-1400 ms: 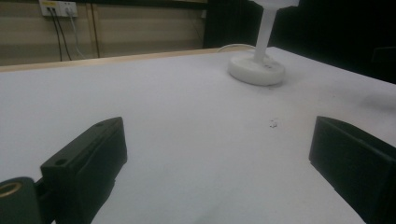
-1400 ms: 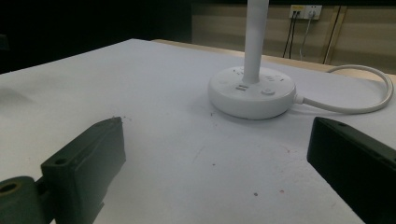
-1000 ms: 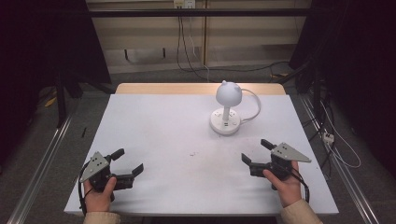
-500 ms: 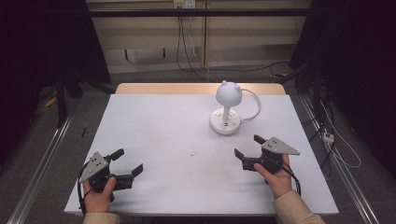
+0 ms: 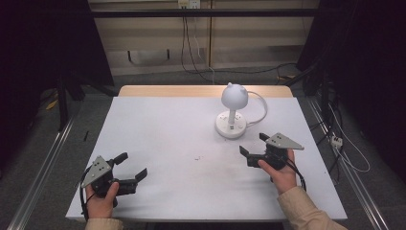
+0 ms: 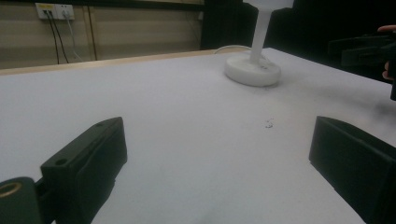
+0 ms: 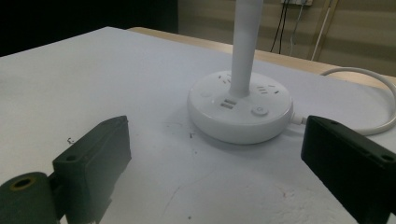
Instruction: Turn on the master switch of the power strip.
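A white desk lamp (image 5: pixel 231 125) stands right of the table's middle, with a round head (image 5: pixel 234 96) on a thin stem. Its round base (image 7: pixel 240 109) carries sockets and a button (image 7: pixel 258 111). My right gripper (image 5: pixel 253 143) is open and empty just in front of the base, pointing at it; in the right gripper view (image 7: pixel 215 154) the base lies a short way beyond the jaws. My left gripper (image 5: pixel 133 164) rests open and empty near the front left edge. In the left gripper view (image 6: pixel 219 154) the lamp base (image 6: pixel 252 71) sits far ahead.
A white cable (image 7: pixel 369 126) loops from the lamp base toward the back right. The white table (image 5: pixel 167 129) has a small dark speck (image 5: pixel 197 157) near its middle. Metal rails (image 5: pixel 43 167) run along the floor on both sides.
My right gripper has moved forward and leftward, closing in on the lamp base. The left gripper has stayed where it was.
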Tool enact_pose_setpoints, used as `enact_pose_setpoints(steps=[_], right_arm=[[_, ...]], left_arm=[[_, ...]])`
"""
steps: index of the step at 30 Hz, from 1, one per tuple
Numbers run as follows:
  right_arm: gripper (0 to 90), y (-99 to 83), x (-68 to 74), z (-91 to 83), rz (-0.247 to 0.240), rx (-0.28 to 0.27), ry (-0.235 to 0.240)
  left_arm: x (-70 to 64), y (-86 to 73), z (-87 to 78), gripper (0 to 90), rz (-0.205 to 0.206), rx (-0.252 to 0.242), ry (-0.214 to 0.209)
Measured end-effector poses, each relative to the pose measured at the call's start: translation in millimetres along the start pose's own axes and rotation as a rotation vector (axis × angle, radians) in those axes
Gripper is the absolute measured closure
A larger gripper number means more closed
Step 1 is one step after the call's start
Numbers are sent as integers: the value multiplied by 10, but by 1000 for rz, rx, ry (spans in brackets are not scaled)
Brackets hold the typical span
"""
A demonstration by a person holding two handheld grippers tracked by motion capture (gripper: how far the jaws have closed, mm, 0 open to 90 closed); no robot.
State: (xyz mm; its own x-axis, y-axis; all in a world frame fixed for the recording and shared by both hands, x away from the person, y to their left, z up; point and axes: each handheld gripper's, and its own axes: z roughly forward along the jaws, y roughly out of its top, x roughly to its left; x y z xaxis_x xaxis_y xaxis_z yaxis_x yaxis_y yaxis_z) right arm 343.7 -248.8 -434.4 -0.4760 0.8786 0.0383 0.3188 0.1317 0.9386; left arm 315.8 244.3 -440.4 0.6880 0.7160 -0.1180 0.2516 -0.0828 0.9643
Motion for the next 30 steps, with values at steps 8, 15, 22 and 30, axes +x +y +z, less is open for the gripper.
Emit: enact_pose_setpoints(steps=[8,15,22,30], right_arm=[[83,83,-34,105,-15,17,-8],[87,118,-56,180,-21,23,-12],[93,140,-87,249,-30,27,-22],[98,157,-131,317,-24,34,-30]], left_arm=[[-3,5,1,39,0,-4,-4],[-4,4,9,40,0,-1,-8],[-4,6,10,40,0,-4,-9],[-7,6,15,41,-3,-5,-10]])
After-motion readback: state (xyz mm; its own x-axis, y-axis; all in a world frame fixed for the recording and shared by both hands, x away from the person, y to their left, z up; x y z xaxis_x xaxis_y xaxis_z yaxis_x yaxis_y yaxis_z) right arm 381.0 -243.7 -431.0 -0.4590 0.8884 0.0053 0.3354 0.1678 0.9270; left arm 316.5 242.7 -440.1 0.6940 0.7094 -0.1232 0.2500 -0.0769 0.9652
